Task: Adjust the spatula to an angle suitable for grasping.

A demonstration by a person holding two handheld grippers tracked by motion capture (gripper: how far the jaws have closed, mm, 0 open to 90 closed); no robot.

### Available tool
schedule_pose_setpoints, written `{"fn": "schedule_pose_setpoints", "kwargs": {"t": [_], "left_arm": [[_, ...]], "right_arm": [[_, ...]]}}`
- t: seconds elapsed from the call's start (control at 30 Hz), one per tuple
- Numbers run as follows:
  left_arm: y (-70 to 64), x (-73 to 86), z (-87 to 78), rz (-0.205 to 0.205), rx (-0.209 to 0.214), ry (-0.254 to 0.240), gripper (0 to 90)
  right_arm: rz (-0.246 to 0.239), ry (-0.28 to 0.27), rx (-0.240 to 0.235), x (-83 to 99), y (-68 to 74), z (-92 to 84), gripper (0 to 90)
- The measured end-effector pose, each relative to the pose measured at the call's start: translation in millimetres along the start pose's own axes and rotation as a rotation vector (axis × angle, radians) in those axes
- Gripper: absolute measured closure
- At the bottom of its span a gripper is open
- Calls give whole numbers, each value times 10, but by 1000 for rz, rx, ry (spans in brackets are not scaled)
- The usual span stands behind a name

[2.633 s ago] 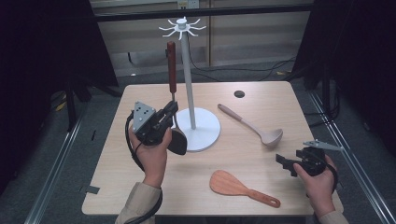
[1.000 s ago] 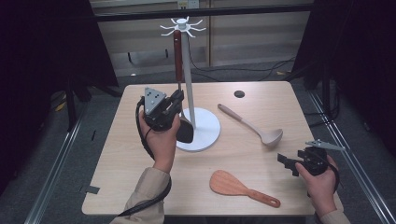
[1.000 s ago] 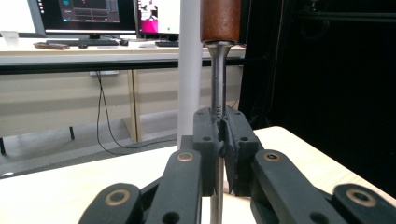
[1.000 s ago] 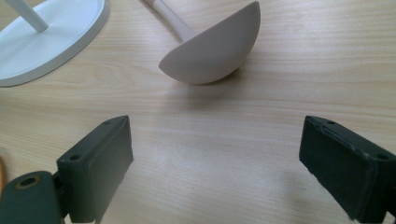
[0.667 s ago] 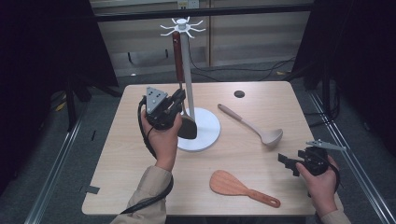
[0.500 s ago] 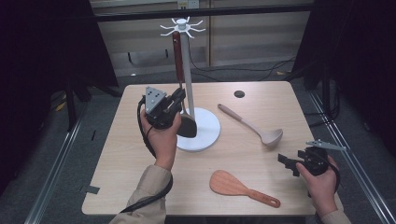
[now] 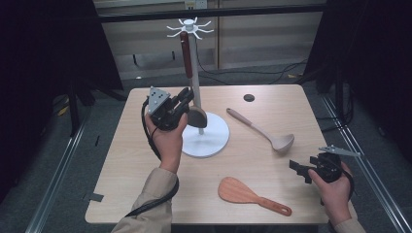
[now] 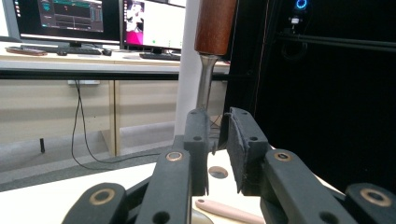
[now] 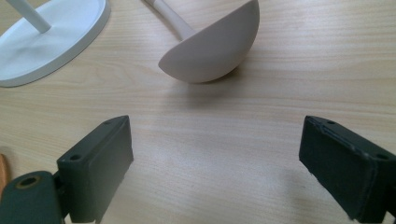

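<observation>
The jaws of the left gripper have just been opening. There is now a small gap between them, and the pads do not seem to press on anything. The thin metal neck of the turner stands right at their tips. The turner hangs straight down beside the pole of the white stand, with its brown handle up by the hooks and its dark head low, near the round base. I cannot tell if its end sits fully on a hook. The left gripper is close to the pole, so things could go wrong here. If it backs away crooked, a jaw could catch the neck, make the turner swing and pull it off the hook. A hard bump on the pole could also rock the stand. The jaws of the right gripper are wide apart with nothing between them, low over the table near the ladle. The right gripper is well apart from the stand. The stand holds just the turner. The bowl of the ladle is empty. An orange rice spoon lies flat near the front edge.
</observation>
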State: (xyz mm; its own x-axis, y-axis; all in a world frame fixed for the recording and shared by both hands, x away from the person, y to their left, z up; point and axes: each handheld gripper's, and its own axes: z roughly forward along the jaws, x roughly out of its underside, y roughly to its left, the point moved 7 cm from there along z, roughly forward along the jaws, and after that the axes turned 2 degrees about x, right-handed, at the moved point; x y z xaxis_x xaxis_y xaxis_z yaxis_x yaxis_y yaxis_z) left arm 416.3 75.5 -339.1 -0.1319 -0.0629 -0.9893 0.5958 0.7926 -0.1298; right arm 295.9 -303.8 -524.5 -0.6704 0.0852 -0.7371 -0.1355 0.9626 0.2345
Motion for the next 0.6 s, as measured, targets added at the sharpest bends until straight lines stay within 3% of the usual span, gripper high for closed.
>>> {"fn": "schedule_pose_setpoints", "kwargs": {"t": [0.13,0.27,0.33,0.47,0.5,0.6], "left_arm": [[0,-11,-18,-3,6,-10,777],[-18,-77,-50,2,15,-61,784],[-48,-176,-78,-5,24,-117,806],[-77,-284,-113,9,41,-151,854],[-104,-377,-128,0,52,-194,861],[-117,-477,-143,6,70,-225,875]], "right_arm": [[0,-3,0,-3,-3,-3,91],[4,-3,0,0,-10,-7,92],[4,-4,0,-2,-11,-11,92],[5,-4,-4,-4,-3,-12,92],[4,-5,-8,-4,-3,-7,91],[6,-8,-8,-9,-3,-13,91]]}}
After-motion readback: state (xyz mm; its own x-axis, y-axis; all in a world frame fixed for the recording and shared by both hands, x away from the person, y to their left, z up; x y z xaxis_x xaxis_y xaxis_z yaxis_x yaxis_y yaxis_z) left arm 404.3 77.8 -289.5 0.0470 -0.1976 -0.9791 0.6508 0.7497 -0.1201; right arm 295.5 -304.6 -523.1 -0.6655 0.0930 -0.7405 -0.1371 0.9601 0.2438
